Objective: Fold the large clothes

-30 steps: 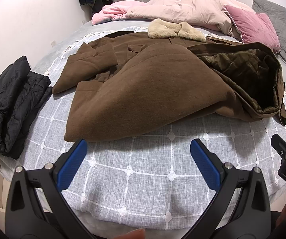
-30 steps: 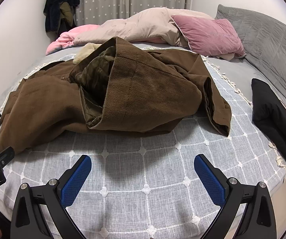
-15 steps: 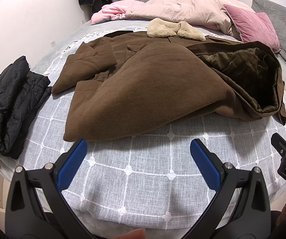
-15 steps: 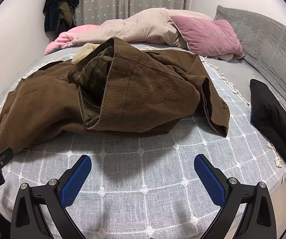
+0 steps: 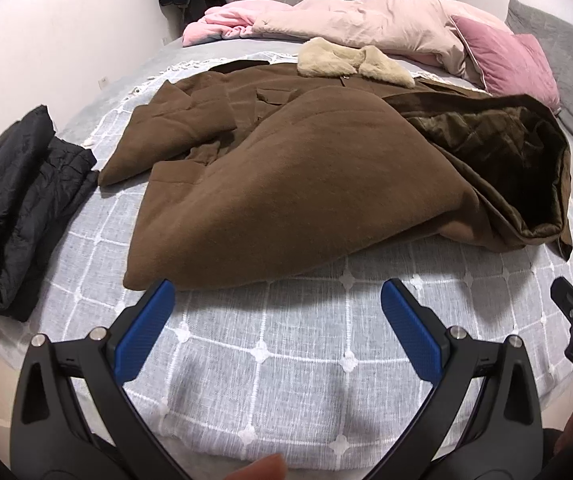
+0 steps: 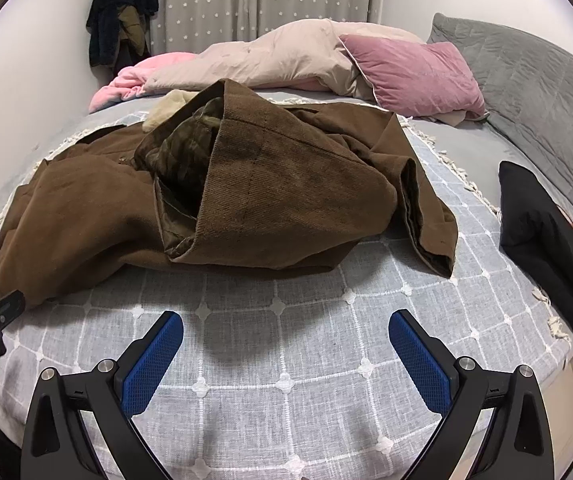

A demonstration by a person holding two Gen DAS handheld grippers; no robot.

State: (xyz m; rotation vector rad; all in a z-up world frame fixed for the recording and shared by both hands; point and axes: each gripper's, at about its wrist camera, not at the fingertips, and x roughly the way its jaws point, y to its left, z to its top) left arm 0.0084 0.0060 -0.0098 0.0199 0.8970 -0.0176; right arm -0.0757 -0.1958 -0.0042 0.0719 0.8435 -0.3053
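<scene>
Currently pre-grasp: left tool (image 5: 274, 300) and right tool (image 6: 286, 330) spread wide, empty, above bed (image 6: 286, 380) — brown coat (image 5: 286, 200) rumpled just ahead. Next — likely pinch near hem.

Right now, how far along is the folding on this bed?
Done: two black garments look folded, one at the left edge, one at the right. In hand: nothing; the left gripper and right gripper are both open above the bedspread, short of the brown coat. Left: the whole coat, which lies rumpled with its lining exposed.
</scene>
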